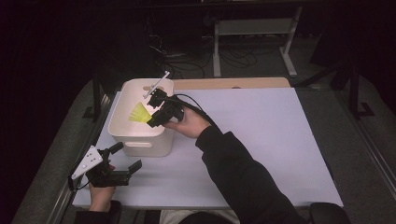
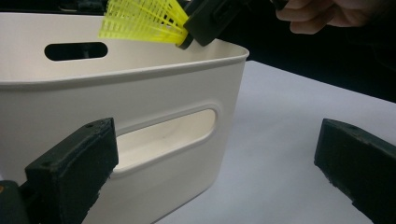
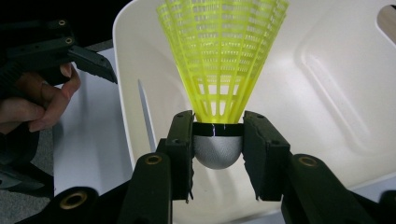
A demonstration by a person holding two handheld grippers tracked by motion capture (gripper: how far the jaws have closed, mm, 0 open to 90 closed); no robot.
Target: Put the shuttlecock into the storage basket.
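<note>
A yellow plastic shuttlecock (image 3: 219,60) with a silver-grey head hangs over the open white bin (image 1: 122,125). My right gripper (image 3: 217,149) is shut on that head, one jaw on each side, skirt pointing away into the bin. From above, the right gripper (image 1: 152,120) sits over the bin's right rim with the shuttlecock (image 1: 139,113) above the bin's inside. In the left gripper view the shuttlecock (image 2: 144,21) shows above the bin's rim (image 2: 187,58). My left gripper (image 1: 128,161) rests open at the table's front left, jaws wide apart and bare, pointing at the bin's handle slot (image 2: 163,137).
A white table top (image 1: 261,140) stretches to the right of the bin. A wooden strip (image 1: 233,83) lies along its far edge. A white stick (image 1: 156,84) rests across the bin's far rim. Cables and a metal frame (image 1: 254,42) stand on the dark floor beyond.
</note>
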